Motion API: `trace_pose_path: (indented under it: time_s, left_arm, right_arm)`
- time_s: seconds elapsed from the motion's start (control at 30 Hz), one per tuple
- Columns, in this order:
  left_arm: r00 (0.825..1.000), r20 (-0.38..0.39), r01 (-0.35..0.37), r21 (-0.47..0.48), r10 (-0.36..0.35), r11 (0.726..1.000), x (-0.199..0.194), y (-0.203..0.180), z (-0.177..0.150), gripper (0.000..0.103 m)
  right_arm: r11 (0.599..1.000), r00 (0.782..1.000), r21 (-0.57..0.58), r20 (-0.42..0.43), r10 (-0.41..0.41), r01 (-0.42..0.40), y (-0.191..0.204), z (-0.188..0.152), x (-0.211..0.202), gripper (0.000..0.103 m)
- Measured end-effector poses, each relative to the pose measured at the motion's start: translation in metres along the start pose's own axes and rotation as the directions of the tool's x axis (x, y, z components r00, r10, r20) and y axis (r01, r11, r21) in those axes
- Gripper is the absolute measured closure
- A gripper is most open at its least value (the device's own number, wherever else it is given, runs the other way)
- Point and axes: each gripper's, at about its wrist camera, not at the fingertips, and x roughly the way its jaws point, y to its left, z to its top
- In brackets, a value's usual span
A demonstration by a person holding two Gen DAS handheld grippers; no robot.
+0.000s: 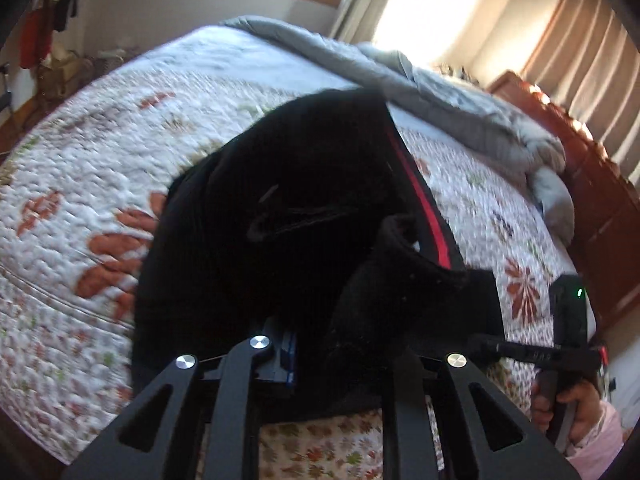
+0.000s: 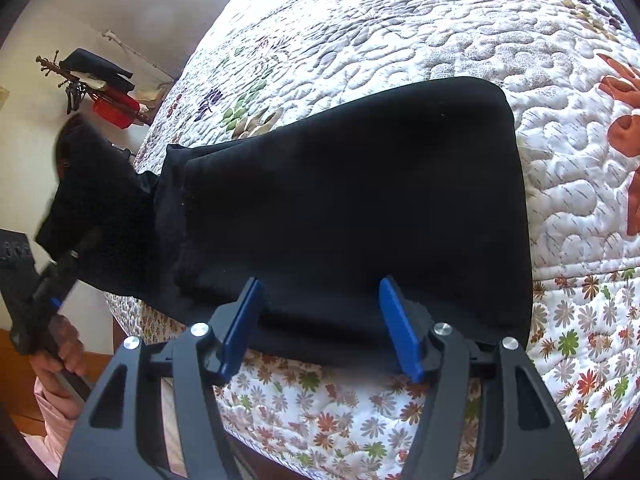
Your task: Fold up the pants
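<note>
Black pants with a red side stripe (image 1: 430,216) lie on a floral quilted bed. In the right wrist view the pants (image 2: 352,200) lie folded flat near the bed's front edge. My right gripper (image 2: 320,320) is open, its blue pads (image 2: 396,320) on either side of the near hem, holding nothing. In the left wrist view the pants (image 1: 280,200) bunch up in front of me. My left gripper (image 1: 320,344) holds a lifted fold of the fabric; the cloth covers the fingertips, only one blue pad (image 1: 289,354) shows. The left gripper (image 2: 60,280) also shows lifting cloth in the right wrist view.
The quilt (image 2: 440,32) covers the bed. A grey blanket (image 1: 440,100) is heaped along the far side by a wooden headboard (image 1: 592,184). A coat rack with clothes (image 2: 100,88) stands against the wall. The right gripper and hand (image 1: 568,344) show at the bed edge.
</note>
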Motion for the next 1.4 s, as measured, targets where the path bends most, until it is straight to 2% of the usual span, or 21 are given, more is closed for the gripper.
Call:
trace_pose_path:
  time_s: [0.13,0.23,0.27,0.3,0.33,0.37,0.43,0.47,0.57,0.63,0.7,0.73,0.83,0.87,0.93,1.03,1.13,1.17,1.23,1.37,1.4]
  left_arm:
    - [0.992,-0.125,-0.011,0.069,0.019,0.998,0.034,-0.020,-0.019,0.081]
    - [0.988,-0.137,-0.055,0.140,0.075,0.989,0.035,-0.031,-0.028,0.080]
    - [0.989,-0.134,-0.044,0.143,0.063,0.989,0.028,-0.033,-0.028,0.070]
    - [0.991,-0.135,-0.004,0.124,0.021,0.992,0.021,-0.033,-0.026,0.056]
    - [0.990,-0.134,0.059,0.090,-0.046,0.994,0.015,-0.033,-0.025,0.028]
    - [0.986,-0.110,0.131,0.047,-0.125,0.990,0.002,-0.031,-0.022,0.017]
    - [0.983,-0.084,0.170,0.044,-0.165,0.985,-0.010,-0.034,-0.017,0.017]
    - [0.984,-0.073,0.168,0.057,-0.163,0.984,-0.017,-0.034,-0.013,0.017]
    - [0.994,-0.030,0.111,0.051,-0.109,0.993,-0.024,-0.022,-0.002,0.017]
    - [0.999,-0.035,0.027,-0.016,-0.028,1.000,-0.022,0.005,0.003,0.017]
    - [0.997,-0.036,-0.071,-0.072,0.068,0.995,-0.020,0.035,0.005,0.017]
    - [0.989,-0.053,-0.143,-0.095,0.139,0.985,-0.018,0.050,0.004,0.017]
    - [0.967,-0.099,-0.243,-0.092,0.233,0.966,-0.007,0.069,0.000,0.017]
    - [0.953,-0.138,-0.279,-0.064,0.268,0.958,0.004,0.072,-0.004,0.017]
    - [0.938,-0.203,-0.288,0.000,0.282,0.958,0.022,0.071,-0.016,0.016]
    - [0.949,-0.202,-0.254,-0.030,0.244,0.967,0.025,0.075,-0.025,0.015]
    - [0.956,-0.206,-0.229,-0.081,0.209,0.970,0.023,0.083,-0.025,0.014]
    - [0.957,-0.205,-0.227,-0.080,0.206,0.971,0.021,0.084,-0.024,0.014]
    - [0.956,-0.201,-0.230,-0.063,0.213,0.971,0.023,0.080,-0.022,0.014]
    - [0.957,-0.201,-0.227,-0.066,0.210,0.972,0.023,0.081,-0.023,0.012]
    - [0.957,-0.203,-0.225,-0.069,0.207,0.972,0.022,0.081,-0.023,0.012]
  right_arm:
    - [1.000,1.000,0.001,-0.002,0.007,-0.007,-0.002,0.001,-0.001,0.042]
    - [1.000,1.000,0.003,-0.004,0.014,-0.014,-0.004,0.002,-0.001,0.042]
    - [1.000,1.000,0.003,-0.004,0.016,-0.016,-0.004,0.002,-0.001,0.042]
    - [1.000,1.000,0.001,-0.005,0.017,-0.017,-0.005,0.002,-0.001,0.041]
    - [1.000,1.000,0.000,-0.005,0.018,-0.018,-0.005,0.002,0.000,0.040]
    - [1.000,1.000,0.000,-0.006,0.019,-0.019,-0.005,0.003,0.000,0.039]
    - [1.000,1.000,-0.004,-0.006,0.014,-0.014,-0.003,0.004,0.002,0.036]
    - [1.000,1.000,-0.008,-0.007,0.008,-0.008,-0.001,0.004,0.002,0.035]
    - [1.000,1.000,-0.024,-0.008,-0.011,0.011,0.005,0.003,0.003,0.035]
    - [1.000,1.000,-0.013,-0.012,-0.018,0.017,0.006,0.004,0.002,0.037]
    - [0.999,0.999,-0.009,-0.019,-0.049,0.049,0.012,0.004,-0.002,0.036]
    - [0.998,0.998,-0.023,-0.020,-0.063,0.062,0.020,0.005,-0.006,0.036]
    - [0.996,1.000,-0.090,-0.022,-0.015,0.013,0.052,0.007,-0.013,0.036]
    - [0.993,1.000,-0.117,-0.027,0.006,-0.009,0.066,0.008,-0.014,0.036]
    - [0.987,0.998,-0.156,-0.055,0.039,-0.047,0.091,0.010,-0.011,0.036]
    - [0.975,0.987,-0.184,-0.125,0.101,-0.123,0.120,0.012,0.004,0.036]
    - [0.971,0.983,-0.213,-0.169,0.068,-0.104,0.139,0.012,0.023,0.036]
    - [0.971,0.981,-0.216,-0.183,0.064,-0.104,0.143,0.012,0.029,0.038]
    - [0.972,0.975,-0.208,-0.212,0.069,-0.114,0.146,0.014,0.041,0.049]
    - [0.971,0.961,-0.173,-0.251,0.117,-0.163,0.143,0.016,0.057,0.099]
    - [0.970,0.958,-0.167,-0.256,0.131,-0.177,0.142,0.015,0.058,0.100]
